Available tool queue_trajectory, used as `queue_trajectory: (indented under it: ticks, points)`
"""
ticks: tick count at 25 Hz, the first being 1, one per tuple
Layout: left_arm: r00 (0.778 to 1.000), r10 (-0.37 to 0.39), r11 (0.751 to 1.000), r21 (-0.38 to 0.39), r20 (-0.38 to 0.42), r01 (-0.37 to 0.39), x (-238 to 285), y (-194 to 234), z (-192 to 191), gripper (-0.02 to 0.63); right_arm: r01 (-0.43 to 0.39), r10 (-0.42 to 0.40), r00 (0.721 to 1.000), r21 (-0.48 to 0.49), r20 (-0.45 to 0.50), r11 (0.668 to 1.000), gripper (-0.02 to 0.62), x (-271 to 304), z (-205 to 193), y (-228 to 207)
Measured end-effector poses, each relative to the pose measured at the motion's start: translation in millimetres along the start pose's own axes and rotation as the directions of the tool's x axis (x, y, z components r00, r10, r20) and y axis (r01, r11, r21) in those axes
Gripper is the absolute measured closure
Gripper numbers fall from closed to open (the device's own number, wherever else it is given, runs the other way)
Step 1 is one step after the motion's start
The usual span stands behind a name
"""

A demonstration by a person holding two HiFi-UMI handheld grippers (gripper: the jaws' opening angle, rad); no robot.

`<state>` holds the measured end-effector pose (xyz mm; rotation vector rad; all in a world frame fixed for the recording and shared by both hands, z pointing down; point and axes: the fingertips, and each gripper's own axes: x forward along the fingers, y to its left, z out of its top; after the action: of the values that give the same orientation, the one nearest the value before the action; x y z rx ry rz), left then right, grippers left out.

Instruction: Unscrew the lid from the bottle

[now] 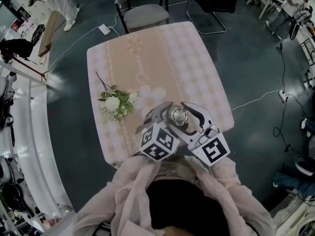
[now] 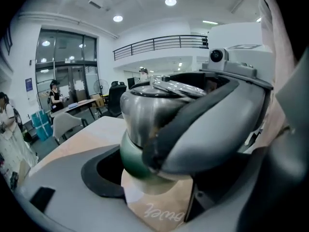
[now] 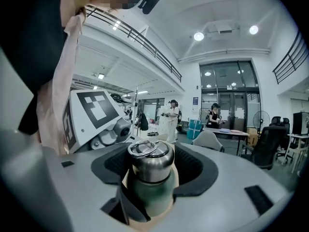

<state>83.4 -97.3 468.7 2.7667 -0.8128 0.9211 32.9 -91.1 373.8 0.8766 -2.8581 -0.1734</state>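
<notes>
A green bottle (image 3: 152, 196) with a steel lid (image 1: 178, 116) and a ring handle stands upright near the table's front edge. My left gripper (image 1: 165, 117) comes in from the left and is shut on the green body (image 2: 131, 154); one dark pad (image 3: 123, 204) presses its side. My right gripper (image 3: 152, 170) reaches around the lid (image 3: 150, 159) at cap height. It stands open, with a gap between each black pad and the steel. In the left gripper view one right-gripper finger (image 2: 217, 124) curves across the lid (image 2: 145, 112) and hides part of it.
The table (image 1: 162, 58) wears a beige checked cloth. A small bunch of white flowers (image 1: 115, 103) lies left of the bottle. A grey chair (image 1: 142, 11) stands beyond the far edge and cables run over the floor. The table's front edge is just below the grippers.
</notes>
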Motion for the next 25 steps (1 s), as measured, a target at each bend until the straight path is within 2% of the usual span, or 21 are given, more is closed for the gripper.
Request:
queue_trajectory:
  ticks: [2,6,12,15,17,21,23,25]
  points:
    - [1.000,-0.016,1.000,0.001,0.007,0.016,-1.0,-0.7,0.7,0.206,-0.002,0.002,1.000,-0.002,-0.004,1.000,0.318,0.8,0.4,1.2]
    - [0.999,-0.037,0.999,0.038,0.007,0.037,-3.0,-3.9,-0.7,0.206,-0.020,0.018,1.000,0.072,0.022,0.997,0.319,-2.7,1.5,0.2]
    - [0.996,-0.083,0.995,0.066,0.027,0.081,-5.3,-6.6,3.1,0.206,-0.073,0.073,0.997,0.036,0.023,0.997,0.321,-3.1,5.1,3.6]
    - [0.991,-0.134,0.985,0.116,0.027,0.130,-10.2,-10.6,2.3,0.206,-0.148,0.147,0.989,-0.019,-0.013,0.989,0.321,-3.5,4.5,12.9]
    - [0.982,-0.186,0.969,0.166,0.018,0.180,-13.5,-16.8,-0.1,0.206,-0.219,0.215,0.974,-0.056,-0.071,0.974,0.321,-8.1,-1.9,21.1]
    - [0.958,-0.287,0.925,0.254,-0.027,0.284,-17.8,-30.5,-9.7,0.206,-0.336,0.326,0.937,-0.066,-0.127,0.939,0.321,-15.9,-10.6,35.3]
    - [0.938,-0.345,0.893,0.292,-0.043,0.342,-21.5,-38.0,-14.4,0.206,-0.404,0.393,0.910,-0.073,-0.130,0.912,0.321,-18.2,-10.7,44.0]
    - [0.908,-0.416,0.851,0.331,-0.049,0.407,-26.8,-46.7,-17.1,0.206,-0.480,0.469,0.874,-0.078,-0.128,0.874,0.319,-21.5,-9.2,52.8]
